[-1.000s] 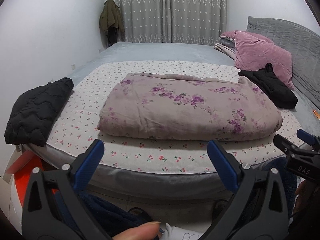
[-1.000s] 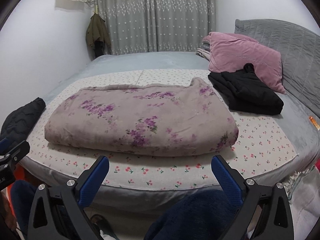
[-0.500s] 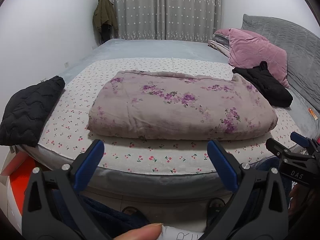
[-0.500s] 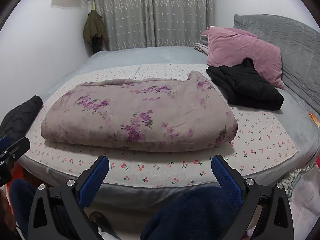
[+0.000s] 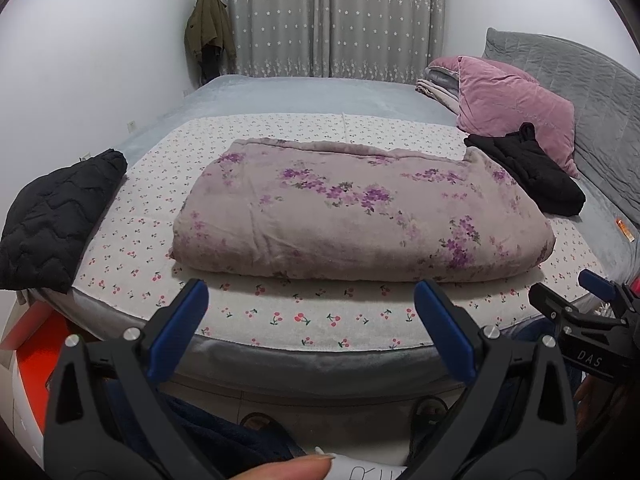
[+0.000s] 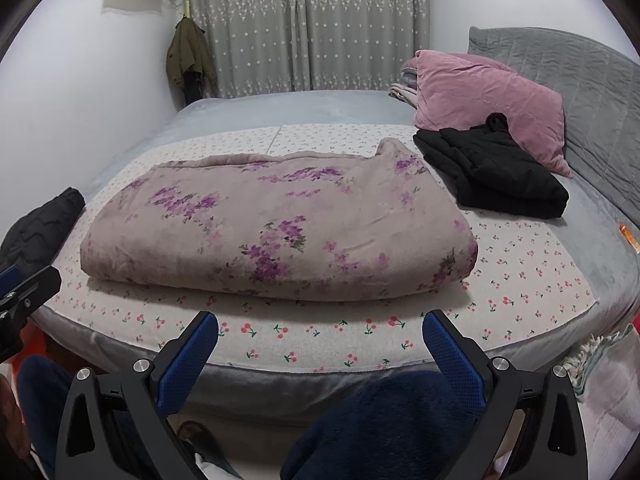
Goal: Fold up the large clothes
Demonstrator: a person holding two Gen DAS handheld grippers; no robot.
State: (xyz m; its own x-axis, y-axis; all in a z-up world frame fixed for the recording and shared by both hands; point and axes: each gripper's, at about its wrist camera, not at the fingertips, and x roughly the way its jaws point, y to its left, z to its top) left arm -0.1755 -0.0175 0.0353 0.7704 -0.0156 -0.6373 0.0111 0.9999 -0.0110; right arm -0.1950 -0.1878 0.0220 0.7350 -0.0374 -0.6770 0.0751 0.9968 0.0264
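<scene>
A folded floral blanket (image 5: 360, 216), mauve with purple blossoms, lies flat on a cherry-print sheet (image 5: 304, 316) spread across a bed (image 5: 320, 364), its long rounded fold facing the bed's near edge. The left hand-held gripper (image 5: 310, 304) hangs in front of that edge, its blue-padded fingers (image 5: 178, 330) spread wide apart and holding nothing. The right hand-held gripper (image 6: 320, 338) hovers just beside it at the same edge, its blue pads (image 6: 452, 356) likewise wide apart and empty; in the left wrist view it shows at the right margin (image 5: 588, 316), and neither touches the blanket.

A black quilted jacket (image 5: 56, 220) rests at the sheet's left edge, well apart from the blanket. A folded black garment (image 6: 496, 172) lies to the blanket's right, near its far corner, with its far end resting against a pink pillow (image 6: 484, 100). Behind the pillow stands a grey quilted headboard (image 6: 580, 76), and more folded bedding (image 5: 436, 84) is stacked on its far side. A small orange object (image 6: 629, 236) lies on the grey bed cover at far right; what it is cannot be told.

Grey star-patterned curtains (image 6: 308, 28) cover the far wall, with an olive coat (image 6: 188, 56) hanging beside them. A fingertip (image 5: 288, 470) shows at the bottom of the left wrist view, and dark blue fabric (image 6: 384, 424) fills the foreground below the right hand-held gripper.
</scene>
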